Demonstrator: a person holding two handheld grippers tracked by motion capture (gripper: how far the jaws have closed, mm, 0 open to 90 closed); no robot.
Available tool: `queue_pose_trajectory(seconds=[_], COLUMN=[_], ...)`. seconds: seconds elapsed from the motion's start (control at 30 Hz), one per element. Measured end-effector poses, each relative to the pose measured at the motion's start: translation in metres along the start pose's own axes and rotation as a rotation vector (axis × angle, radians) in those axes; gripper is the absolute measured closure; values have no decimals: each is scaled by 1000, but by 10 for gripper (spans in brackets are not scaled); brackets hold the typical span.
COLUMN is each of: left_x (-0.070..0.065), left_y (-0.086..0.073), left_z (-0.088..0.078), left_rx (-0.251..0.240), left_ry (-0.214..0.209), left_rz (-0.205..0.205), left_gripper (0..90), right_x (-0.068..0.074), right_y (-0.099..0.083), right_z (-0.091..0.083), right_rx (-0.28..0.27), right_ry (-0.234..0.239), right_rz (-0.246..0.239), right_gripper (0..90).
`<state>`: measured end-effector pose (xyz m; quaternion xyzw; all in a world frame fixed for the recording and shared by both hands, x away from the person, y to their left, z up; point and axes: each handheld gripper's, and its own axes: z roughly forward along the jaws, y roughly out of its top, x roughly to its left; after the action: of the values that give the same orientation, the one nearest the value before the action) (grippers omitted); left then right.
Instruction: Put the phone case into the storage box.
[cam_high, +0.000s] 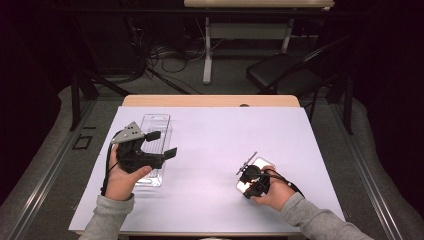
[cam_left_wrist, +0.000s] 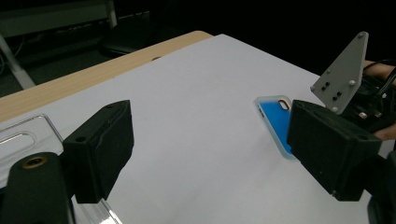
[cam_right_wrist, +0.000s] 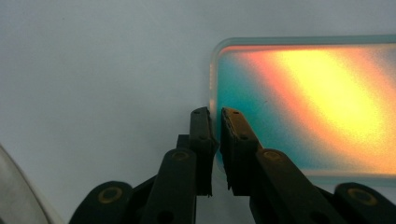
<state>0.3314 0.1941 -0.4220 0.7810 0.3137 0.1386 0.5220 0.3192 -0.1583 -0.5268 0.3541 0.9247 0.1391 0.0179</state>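
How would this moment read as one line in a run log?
right gripper: jaws closed on phone case rim | left gripper: open, empty, over clear tray | surface: white sheet

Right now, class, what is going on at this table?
A person works with a tool in each hand over a white sheet. The right tool has its jaws nearly together on the rim of a phone case lying flat on the sheet. The left tool hangs open over a clear plastic box, gripping nothing.
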Motion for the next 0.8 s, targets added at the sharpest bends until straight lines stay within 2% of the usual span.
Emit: queue_pose_trajectory(seconds=[0.27,0.37,0.4,0.8], left_x=[1,1,1,2], left_y=[-1,-1,-1,-2], left_z=[1,1,1,2], left_rx=[4,6,6,6], left_ry=[-1,0,0,-1], left_rz=[-2,0,0,-8], left_gripper=[152,152,152,152], right_x=[0,0,0,0], right_y=[0,1,0,0], right_z=[0,-1,0,1], right_rx=[4,23,4,2], right_ry=[1,3,4,6], right_rz=[11,12,14,14], right_gripper=[875,877,879,884])
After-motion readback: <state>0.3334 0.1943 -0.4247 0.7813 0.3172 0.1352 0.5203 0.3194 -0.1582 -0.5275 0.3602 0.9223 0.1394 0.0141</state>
